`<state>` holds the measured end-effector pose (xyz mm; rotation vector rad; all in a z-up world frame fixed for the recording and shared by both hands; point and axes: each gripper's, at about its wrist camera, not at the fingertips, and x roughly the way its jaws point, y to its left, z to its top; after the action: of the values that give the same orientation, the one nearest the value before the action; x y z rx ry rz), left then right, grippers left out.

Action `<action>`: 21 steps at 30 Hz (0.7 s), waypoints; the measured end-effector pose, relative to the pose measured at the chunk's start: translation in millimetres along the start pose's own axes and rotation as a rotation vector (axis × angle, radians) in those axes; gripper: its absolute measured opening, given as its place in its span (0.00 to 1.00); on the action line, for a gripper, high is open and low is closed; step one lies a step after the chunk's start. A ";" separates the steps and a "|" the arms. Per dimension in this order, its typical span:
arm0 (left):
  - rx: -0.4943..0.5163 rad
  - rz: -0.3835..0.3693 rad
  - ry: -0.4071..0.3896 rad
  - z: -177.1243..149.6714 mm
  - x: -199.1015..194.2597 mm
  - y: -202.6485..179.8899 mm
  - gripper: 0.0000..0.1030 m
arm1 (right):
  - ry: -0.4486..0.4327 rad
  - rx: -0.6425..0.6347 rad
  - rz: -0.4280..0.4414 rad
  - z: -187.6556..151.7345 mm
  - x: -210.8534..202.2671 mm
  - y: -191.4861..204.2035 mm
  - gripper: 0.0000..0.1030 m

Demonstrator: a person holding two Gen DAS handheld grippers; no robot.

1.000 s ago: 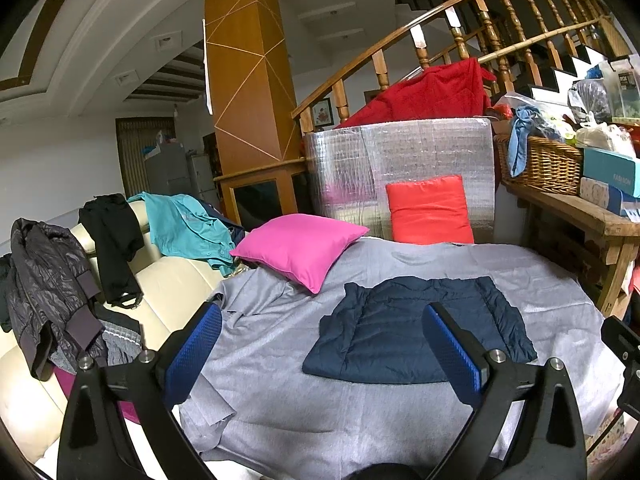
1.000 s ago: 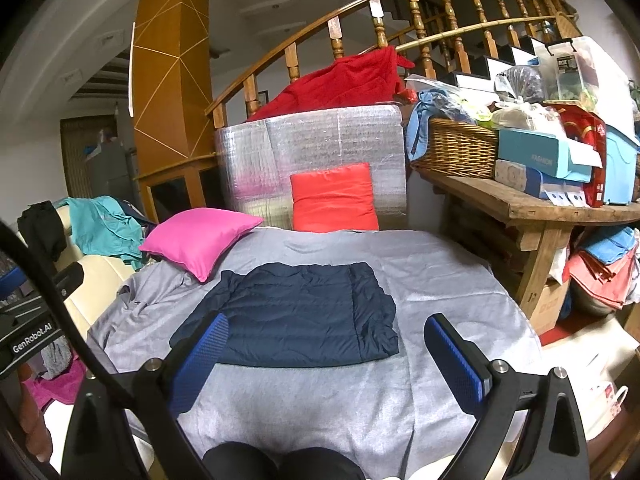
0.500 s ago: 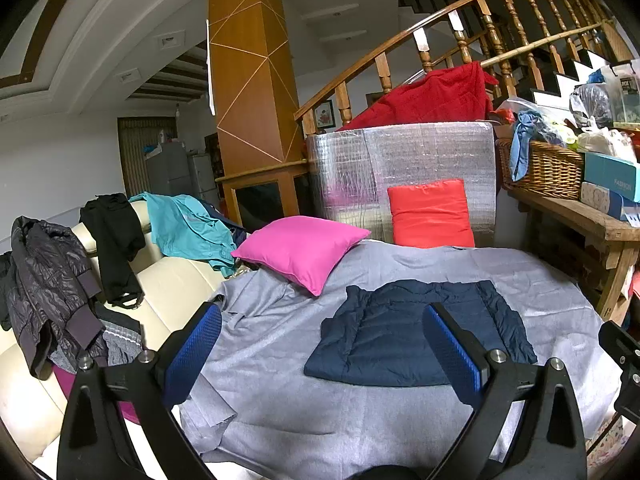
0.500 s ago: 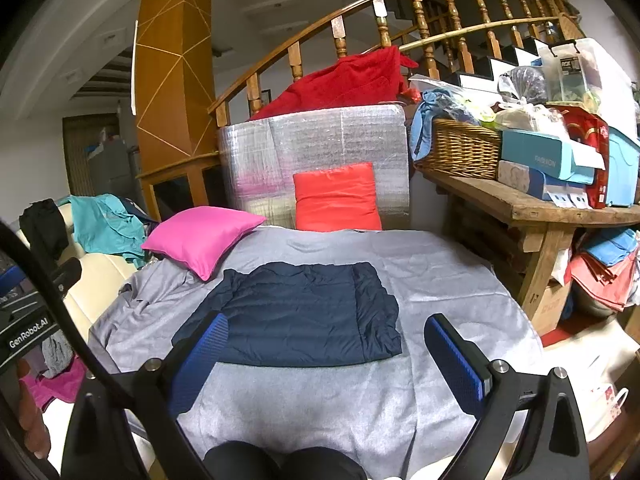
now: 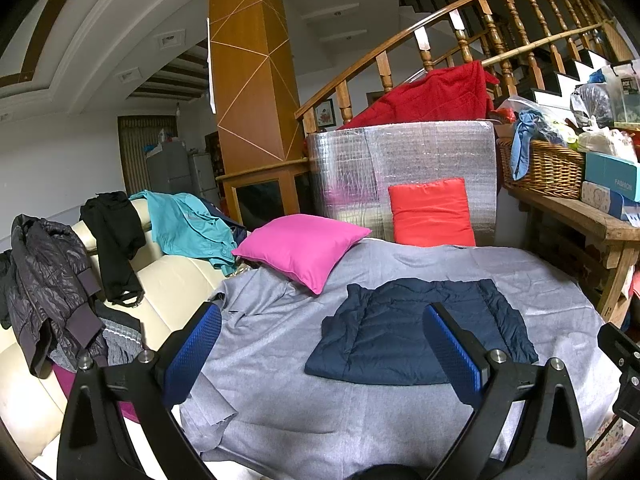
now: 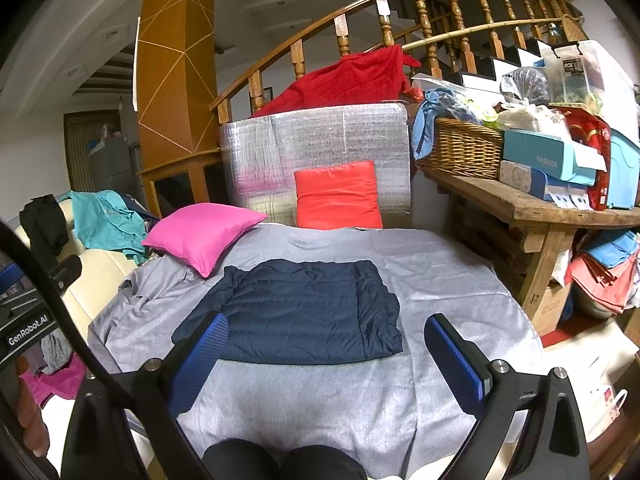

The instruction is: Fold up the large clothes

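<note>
Left wrist view: left tool (image 5: 322, 350) spread, hovering; right tool (image 6: 326, 358) spread above folded navy jacket (image 6: 304, 312).

the navy quilted jacket (image 5: 420, 336) (image 6: 296, 312) lies flat on the grey sheet (image 5: 400, 432) (image 6: 440, 280), folded into a rough rectangle with its padded stitch lines running across it. it sits near the middle of the sheet, apart from every edge of it. one side of the bundle is straight and neat; the opposite side fans out wider, with a puckered, slightly rumpled border. a seam or fold line runs down it near the neat side. the sheet shows bare all around the jacket, and nothing rests on top of it.
</note>
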<state>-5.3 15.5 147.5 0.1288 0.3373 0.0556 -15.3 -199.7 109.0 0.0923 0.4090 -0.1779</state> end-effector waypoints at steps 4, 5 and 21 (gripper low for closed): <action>0.001 0.001 0.001 -0.4 0.5 0.3 0.97 | 0.004 0.000 0.002 -0.5 0.6 -0.2 0.97; 0.000 0.001 0.002 -0.5 0.6 0.7 0.97 | 0.005 -0.001 0.003 -0.6 0.8 -0.3 0.97; -0.006 -0.003 0.017 -1.8 6.6 3.0 0.97 | 0.014 -0.016 0.007 1.5 9.7 -0.1 0.97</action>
<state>0.2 19.2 144.0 0.1215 0.3544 0.0548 -6.0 -201.5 106.4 0.0794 0.4237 -0.1674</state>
